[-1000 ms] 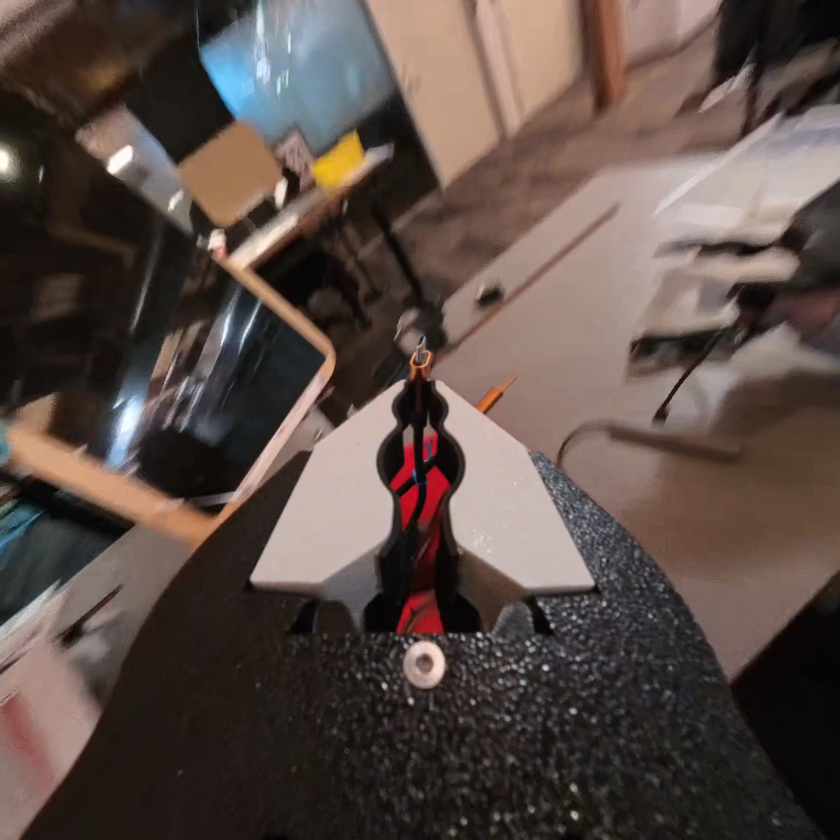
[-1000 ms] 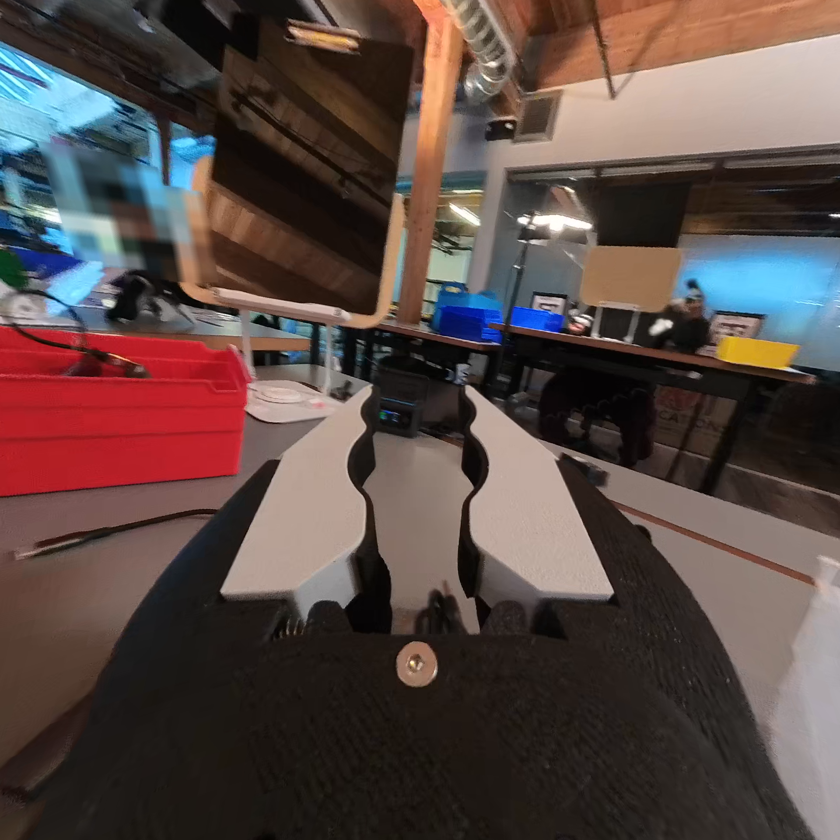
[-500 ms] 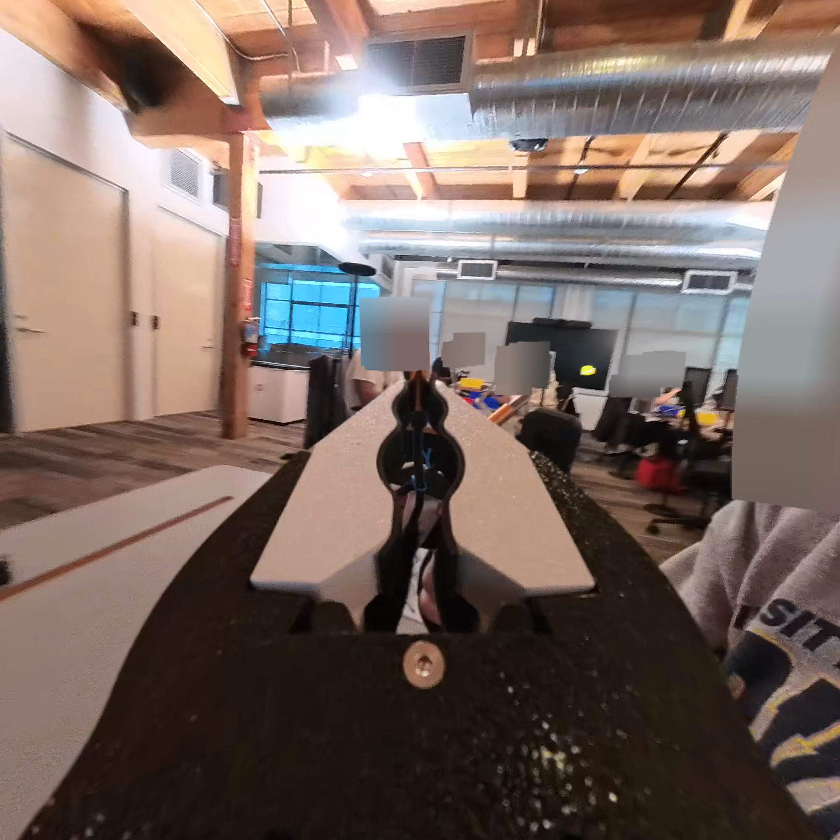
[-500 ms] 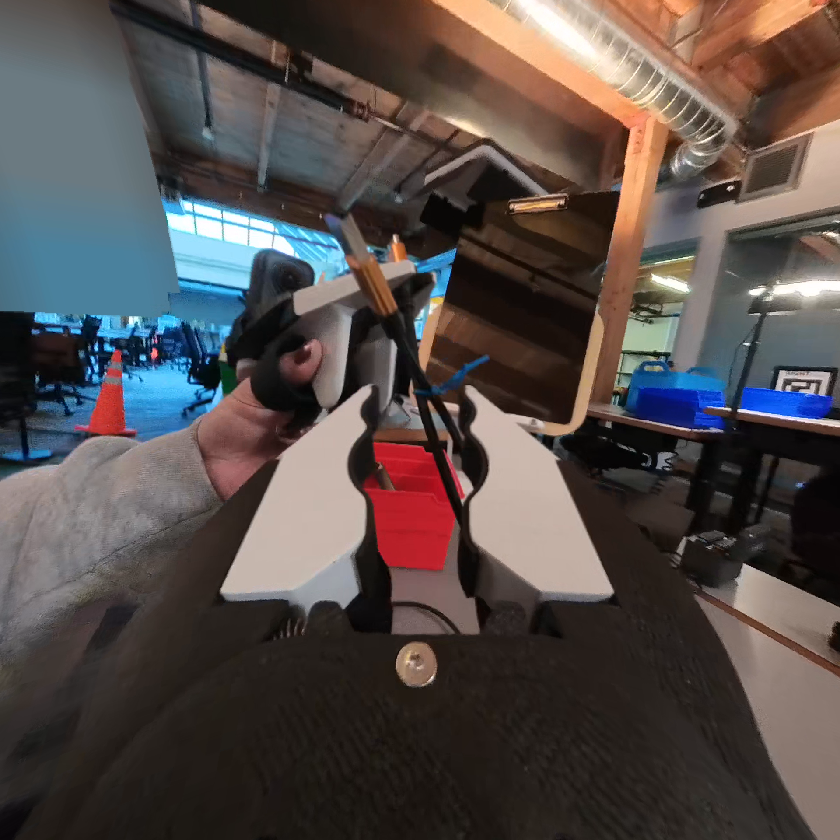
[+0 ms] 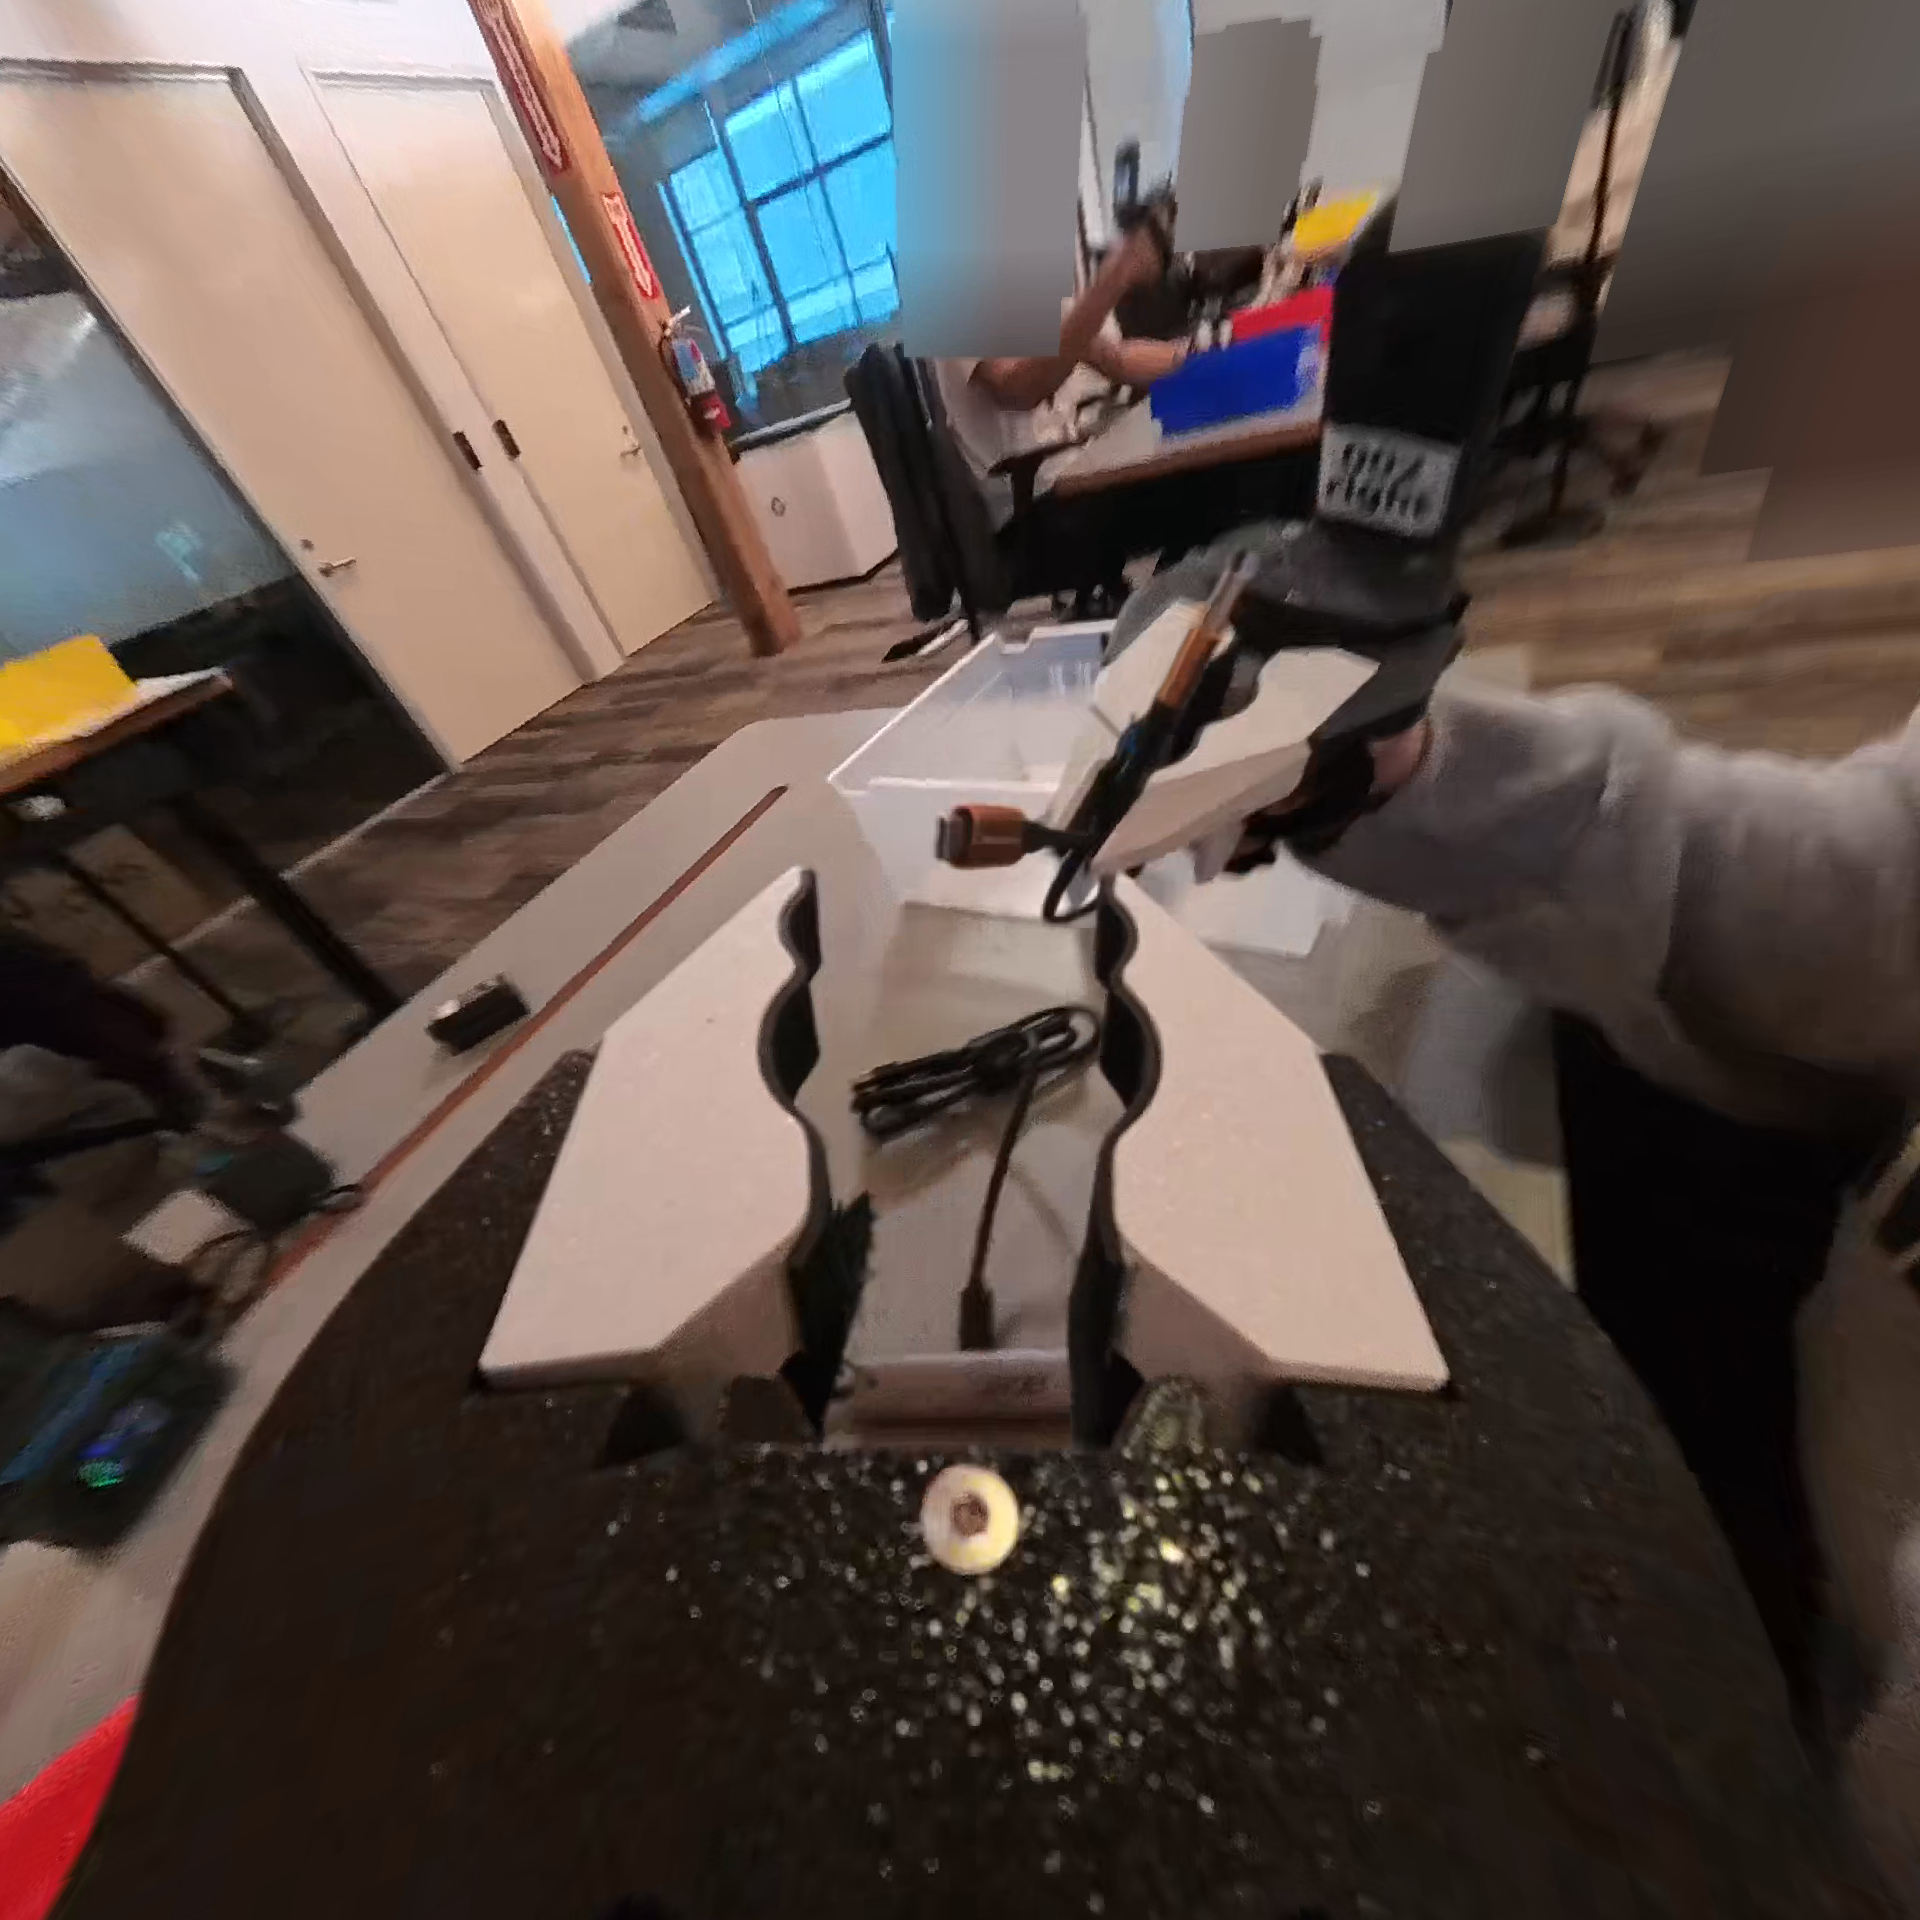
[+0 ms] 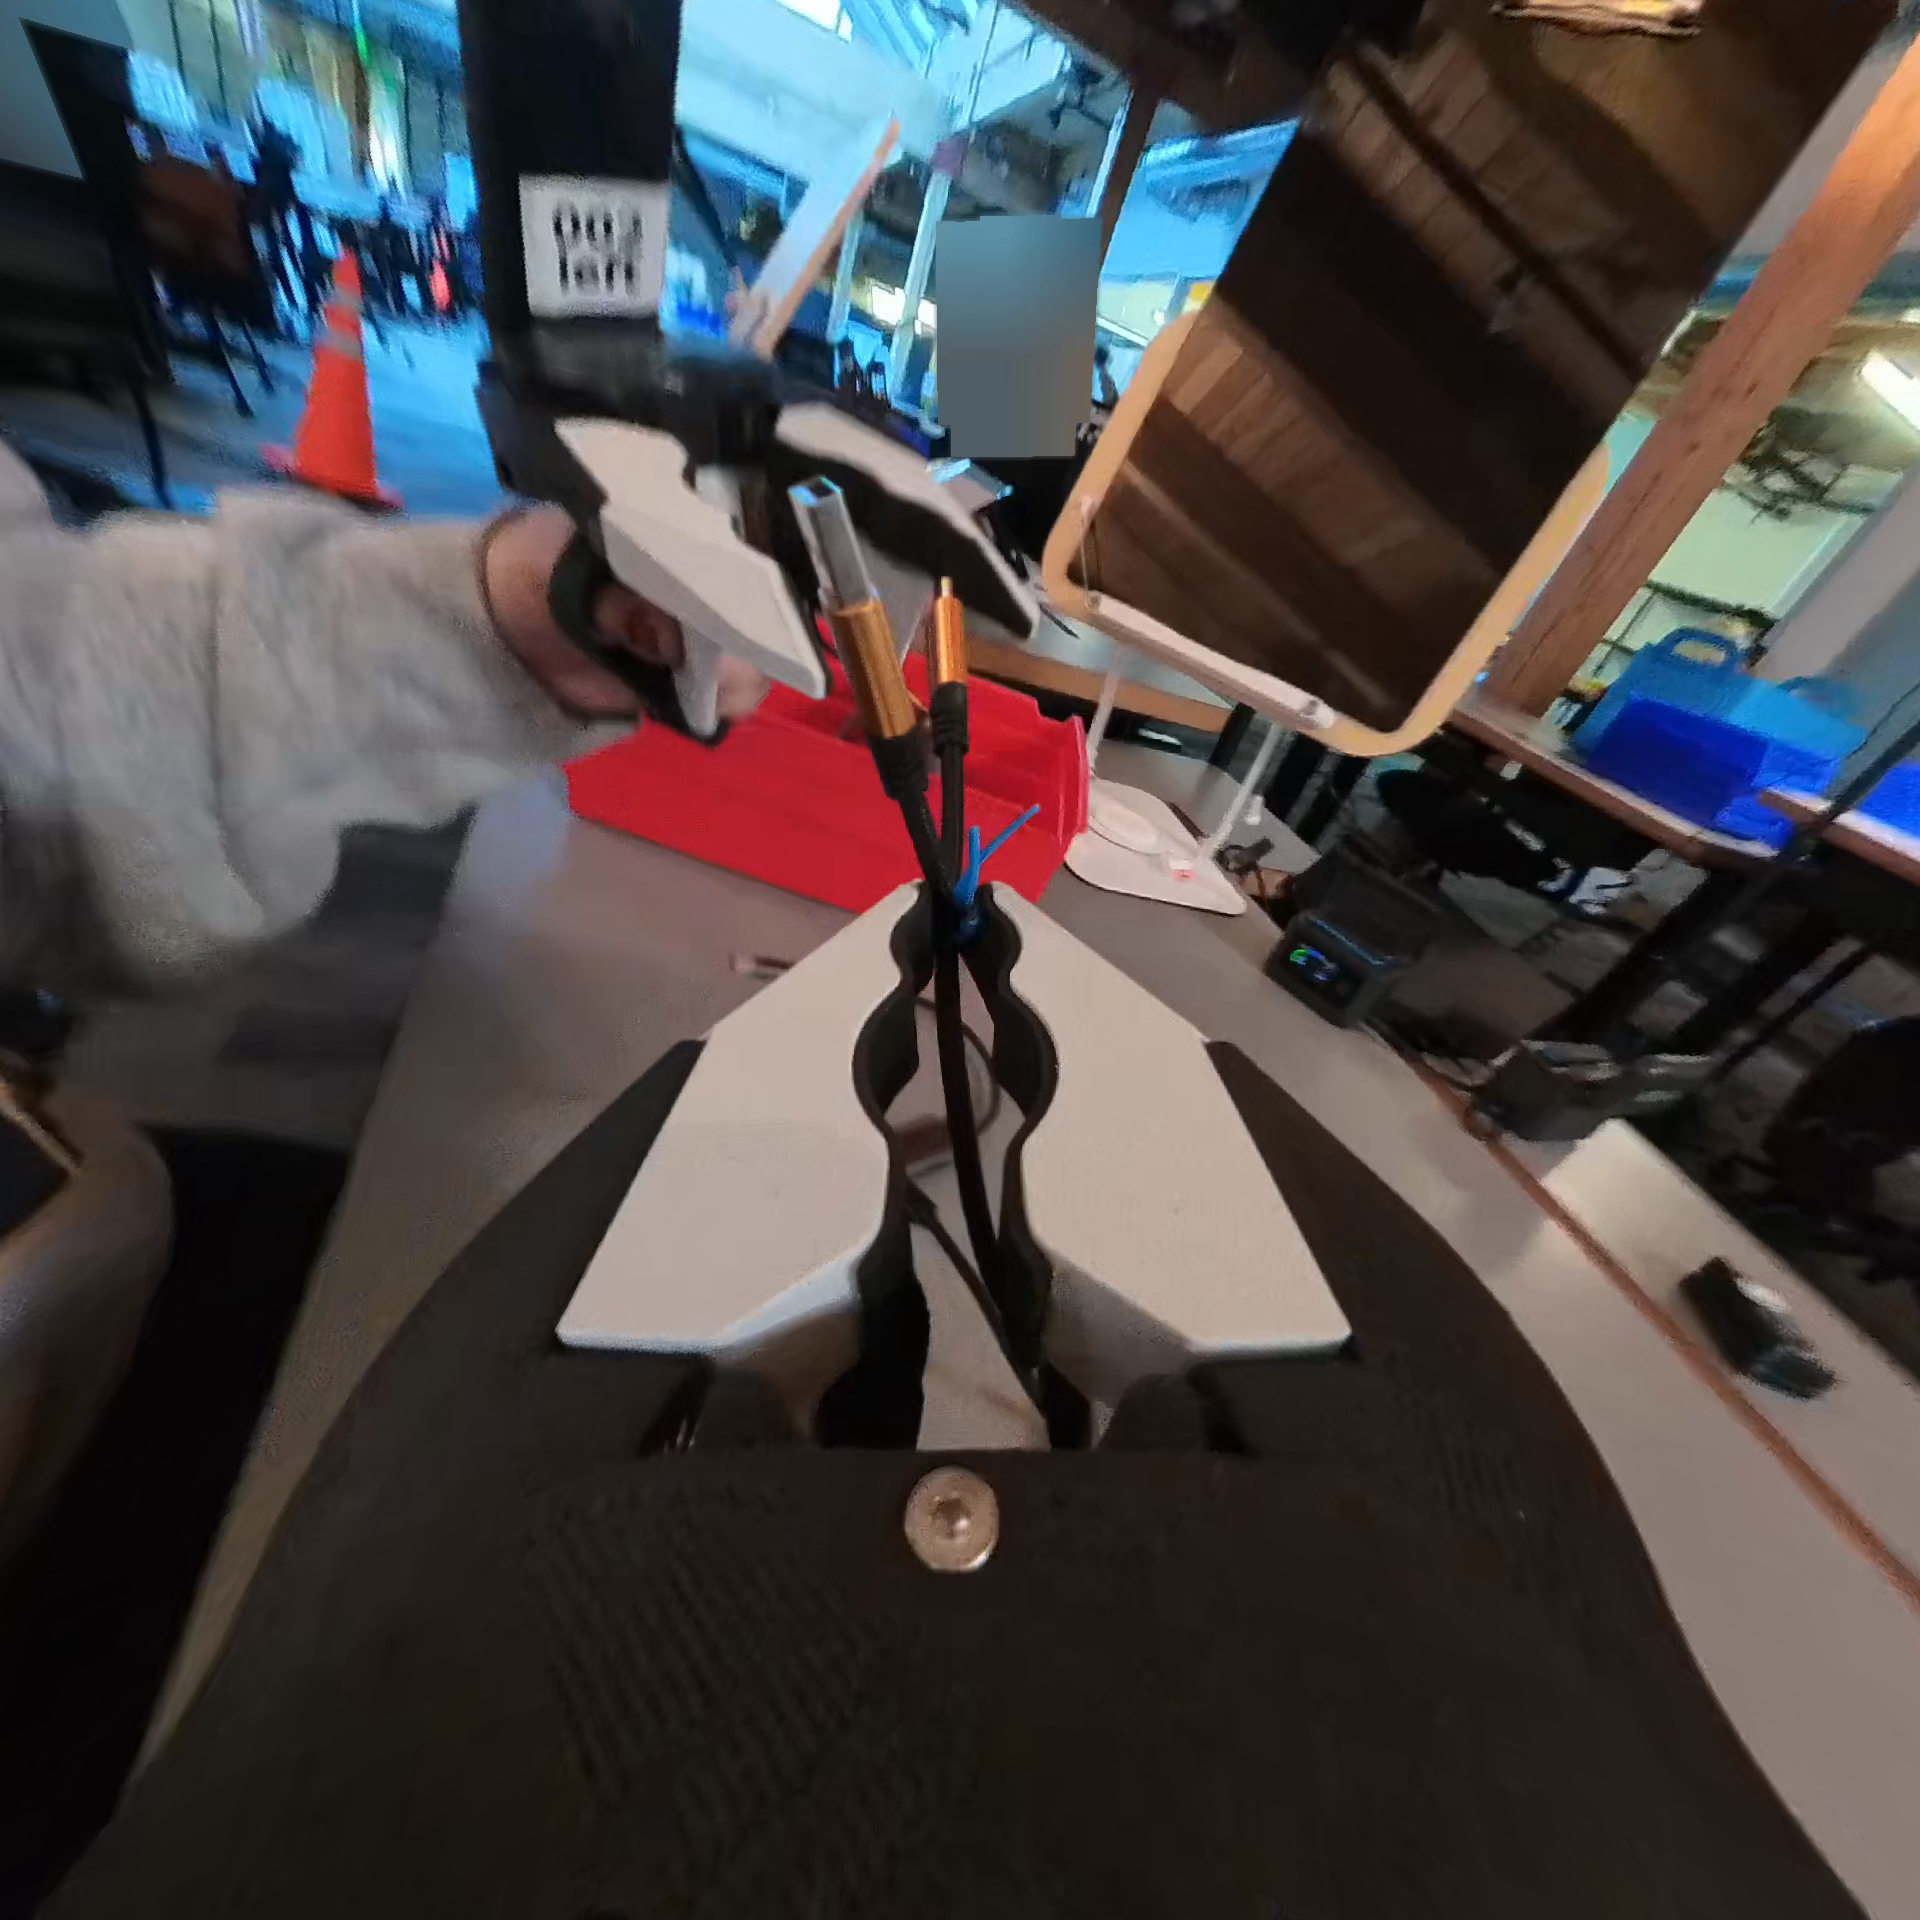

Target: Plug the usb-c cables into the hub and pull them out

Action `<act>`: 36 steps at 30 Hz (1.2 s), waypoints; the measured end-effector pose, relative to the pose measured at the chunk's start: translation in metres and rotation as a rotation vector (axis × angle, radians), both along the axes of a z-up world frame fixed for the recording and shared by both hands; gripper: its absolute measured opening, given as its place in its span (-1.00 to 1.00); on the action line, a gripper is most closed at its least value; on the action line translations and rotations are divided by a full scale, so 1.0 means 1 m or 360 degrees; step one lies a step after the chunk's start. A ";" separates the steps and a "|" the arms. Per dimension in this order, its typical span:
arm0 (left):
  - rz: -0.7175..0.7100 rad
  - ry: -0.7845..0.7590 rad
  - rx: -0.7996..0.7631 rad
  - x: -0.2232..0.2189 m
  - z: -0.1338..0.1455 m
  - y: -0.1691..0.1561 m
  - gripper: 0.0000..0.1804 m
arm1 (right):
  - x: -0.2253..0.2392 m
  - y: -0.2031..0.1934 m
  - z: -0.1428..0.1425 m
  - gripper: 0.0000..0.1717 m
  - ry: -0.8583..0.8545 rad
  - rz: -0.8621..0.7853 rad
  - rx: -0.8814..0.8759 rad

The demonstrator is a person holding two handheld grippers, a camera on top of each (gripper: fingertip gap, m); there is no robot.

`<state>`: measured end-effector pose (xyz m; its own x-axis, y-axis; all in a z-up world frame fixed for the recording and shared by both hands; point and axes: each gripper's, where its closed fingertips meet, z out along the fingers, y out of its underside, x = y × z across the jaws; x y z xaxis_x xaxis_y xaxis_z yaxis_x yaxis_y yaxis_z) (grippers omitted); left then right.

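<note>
In the right wrist view my right gripper (image 6: 956, 896) is shut on a black cable bundle (image 6: 951, 1039) tied with a blue twist tie (image 6: 982, 862). Its two orange-sleeved plugs (image 6: 873, 665) stick up past the fingertips. My left gripper (image 6: 914, 646) shows open just behind those plugs. In the left wrist view my left gripper (image 5: 956, 894) is open and holds nothing. The right gripper (image 5: 1195, 686) holds the cable to the upper right, one plug (image 5: 982, 836) pointing left. A second coiled black cable (image 5: 977, 1070) lies on the grey table (image 5: 644, 935) between my left fingers.
A white bin (image 5: 987, 707) stands behind the left gripper. A red bin (image 6: 769, 810), a wood-rimmed panel on a white stand (image 6: 1351, 468) and a small black device with a lit screen (image 6: 1330, 966) stand ahead of the right gripper. A small black object (image 5: 478, 1008) lies at the left.
The cable has passed from my left gripper to my right. The left pads opened and let it go; the right pads closed on the bundle. Both views swung down towards the table.
</note>
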<state>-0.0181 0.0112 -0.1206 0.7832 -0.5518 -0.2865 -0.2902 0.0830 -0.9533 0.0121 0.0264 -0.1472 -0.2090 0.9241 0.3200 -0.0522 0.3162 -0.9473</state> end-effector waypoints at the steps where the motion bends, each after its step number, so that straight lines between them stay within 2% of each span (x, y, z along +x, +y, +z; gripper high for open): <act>1: 0.0022 0.0130 0.0003 -0.001 -0.005 -0.001 -0.47 | 0.001 -0.002 -0.003 -0.95 -0.0013 -0.0018 0.0119; 4: 0.0059 0.0575 0.0034 0.000 -0.023 -0.006 -0.63 | 0.002 -0.009 -0.010 -0.95 -0.0045 -0.0076 0.0416; 5: 0.0047 0.0680 0.0049 0.002 -0.027 -0.008 -0.74 | 0.001 -0.011 -0.012 -0.94 -0.0046 -0.0090 0.0502; 6: 0.0029 0.0773 0.0059 0.004 -0.031 -0.010 -0.94 | 0.001 -0.013 -0.014 -0.94 -0.0056 -0.0100 0.0560; 9: 0.0018 0.0922 0.0027 0.003 -0.041 -0.015 -0.97 | -0.001 -0.012 -0.024 -0.94 -0.0147 -0.0131 0.0612; 13: 0.0069 0.1144 0.0220 -0.001 -0.044 -0.014 -0.97 | 0.005 -0.015 -0.026 -0.88 -0.0238 -0.0051 0.0390; 15: 0.0103 0.1297 0.0318 -0.006 -0.045 -0.014 -0.97 | 0.016 -0.014 -0.022 -0.57 -0.0286 0.0024 0.0194; 16: 0.0107 0.1377 0.0368 -0.007 -0.046 -0.014 -0.97 | 0.022 -0.013 -0.016 -0.51 -0.0276 0.0059 0.0099; 18: 0.0056 0.1472 0.0446 -0.005 -0.052 -0.016 -0.97 | 0.028 -0.016 0.001 -0.51 -0.0189 0.0164 -0.0060; 20: -0.0028 0.1531 0.0546 0.002 -0.057 -0.019 -0.98 | 0.023 -0.026 0.000 -0.53 -0.0270 0.0279 -0.0143; 22: -0.0100 0.1535 0.0621 0.010 -0.058 -0.023 -0.98 | 0.013 -0.035 -0.018 -0.53 -0.0453 0.0353 -0.0130; 24: -0.0158 0.1540 0.0677 0.019 -0.057 -0.027 -0.98 | 0.010 -0.046 -0.031 -0.64 -0.0567 0.0477 -0.0147; 27: -0.0194 0.1528 0.0722 0.025 -0.055 -0.030 -0.98 | 0.009 -0.056 -0.033 -0.73 -0.0592 0.0587 -0.0204; 29: -0.0212 0.1462 0.0711 0.027 -0.057 -0.030 -0.98 | 0.007 -0.057 -0.033 -0.94 -0.0576 0.0577 -0.0159; 30: -0.0206 0.1428 0.0690 0.026 -0.058 -0.029 -0.98 | 0.005 -0.055 -0.035 -0.95 -0.0579 0.0553 -0.0132; 33: -0.0101 0.1185 0.0415 0.012 -0.072 -0.016 -0.94 | -0.004 -0.037 -0.043 -0.95 -0.0634 0.0341 -0.0152; 36: 0.0033 0.0893 0.0075 -0.016 -0.094 -0.005 -0.71 | -0.014 0.006 -0.072 -0.96 -0.0793 -0.0121 -0.0039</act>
<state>-0.0341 0.0058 -0.2145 0.5143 -0.5142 -0.6864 -0.7539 0.1106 -0.6477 -0.0018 0.0320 -0.2189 -0.2627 0.9486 0.1765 0.4304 0.2789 -0.8585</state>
